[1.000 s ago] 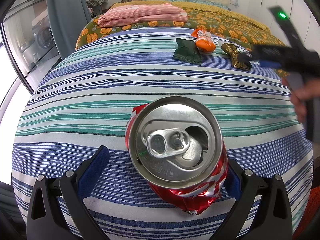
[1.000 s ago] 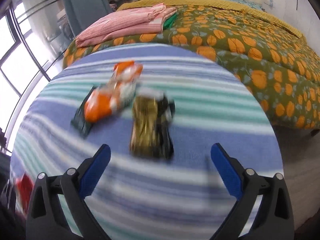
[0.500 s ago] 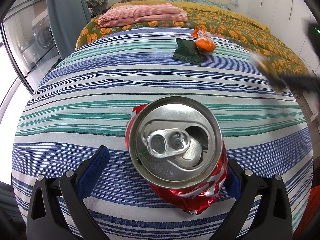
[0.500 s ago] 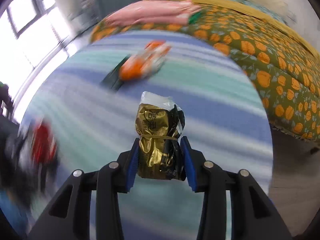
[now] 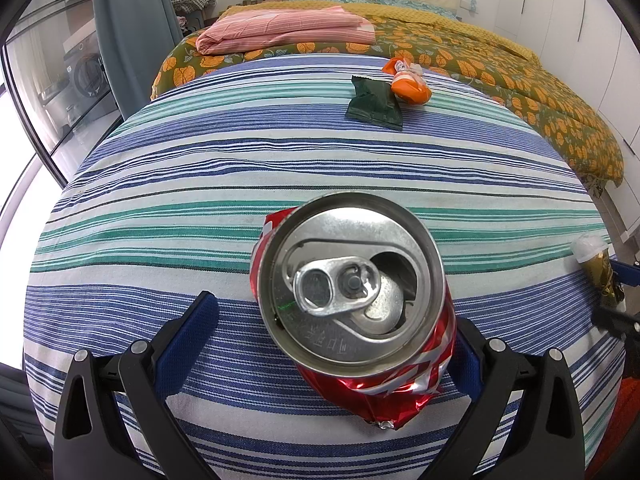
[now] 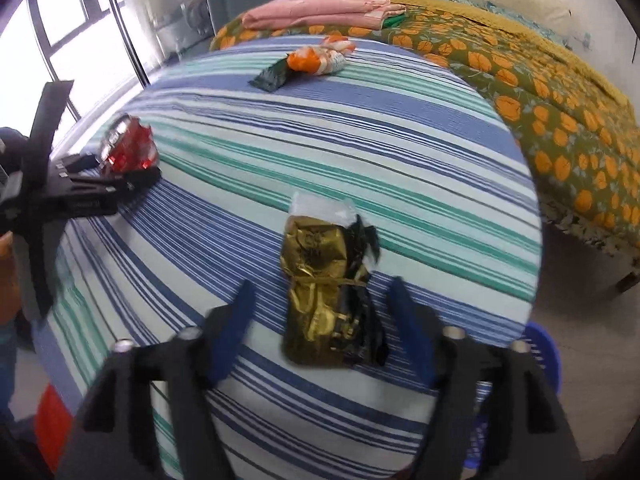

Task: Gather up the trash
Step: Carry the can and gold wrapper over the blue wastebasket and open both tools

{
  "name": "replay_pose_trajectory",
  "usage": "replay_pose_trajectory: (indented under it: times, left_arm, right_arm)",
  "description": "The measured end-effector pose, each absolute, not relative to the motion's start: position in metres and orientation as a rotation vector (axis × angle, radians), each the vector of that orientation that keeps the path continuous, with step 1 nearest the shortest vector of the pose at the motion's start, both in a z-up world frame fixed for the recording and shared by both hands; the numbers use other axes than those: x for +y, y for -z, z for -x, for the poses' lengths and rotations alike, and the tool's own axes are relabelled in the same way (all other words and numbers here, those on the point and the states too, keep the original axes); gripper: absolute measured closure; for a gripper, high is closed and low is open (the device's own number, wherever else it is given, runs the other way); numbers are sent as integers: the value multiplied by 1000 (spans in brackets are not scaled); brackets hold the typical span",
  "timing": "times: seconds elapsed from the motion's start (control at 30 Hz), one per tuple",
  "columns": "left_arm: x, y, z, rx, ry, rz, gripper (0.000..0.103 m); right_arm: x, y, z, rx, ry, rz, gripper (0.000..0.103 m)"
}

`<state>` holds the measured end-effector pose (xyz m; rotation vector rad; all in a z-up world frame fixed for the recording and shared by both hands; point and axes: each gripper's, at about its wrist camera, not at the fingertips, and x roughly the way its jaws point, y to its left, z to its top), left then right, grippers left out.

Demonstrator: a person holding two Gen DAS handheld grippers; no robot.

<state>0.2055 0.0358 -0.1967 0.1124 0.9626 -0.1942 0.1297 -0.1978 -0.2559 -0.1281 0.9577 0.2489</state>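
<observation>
The right gripper (image 6: 322,290) has just been opening: its jaws now stand clear on either side of the gold wrapper (image 6: 312,256), and neither pad touches it. The wrapper sits between them, near the edge of the striped sheet (image 6: 400,152), with a blue basket (image 6: 544,352) below and to the gripper's right. Let go here, the wrapper may well land on the sheet or the floor and miss the basket; whether it already rests on the sheet I cannot tell.

The left gripper (image 5: 332,314) is open around the crushed red can (image 5: 348,280): its right pad is against the can and its left pad is well apart. A one-sided nudge could tip or roll the can away. A green packet (image 5: 374,104) and an orange packet (image 5: 408,84) lie far ahead of this gripper, not yet collected.

Half a second ago the right gripper was clamped on the wrapper; a second ago the wrapper lay beside the two packets. The left gripper and the can have not shifted
</observation>
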Motion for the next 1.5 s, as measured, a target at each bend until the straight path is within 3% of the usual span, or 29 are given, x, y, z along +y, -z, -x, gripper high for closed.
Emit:
replay_pose_trajectory:
  times: [0.3, 0.73, 0.93, 0.97, 1.0, 1.07, 1.3, 1.5]
  left_arm:
    - [36, 197, -206, 962, 194, -113, 4]
    - [35, 189, -210, 1046, 325, -92, 4]
    - [13, 192, -214, 1027, 293, -201, 11]
    - [15, 192, -214, 1027, 293, -195, 14]
    - [17, 191, -213, 1027, 299, -182, 18]
    - [22, 189, -212, 1009, 297, -166, 40]
    - [24, 167, -197, 927, 349, -126, 42]
    - [-48, 125, -165, 846, 530, -137, 42]
  right_arm:
    - [-203, 257, -121, 959, -260, 44, 18]
    - [-229, 244, -125, 987, -219, -43, 17]
    - [-204, 244, -145, 1068, -256, 53, 18]
    - [-204, 244, -149, 1073, -244, 50, 25]
    - [-206, 245, -151, 1072, -234, 37, 40]
    - [-211, 246, -153, 1068, -231, -6, 58]
    - [-232, 225, -123, 954, -247, -79, 59]
    - [-309, 205, -99, 874, -150, -194, 59]
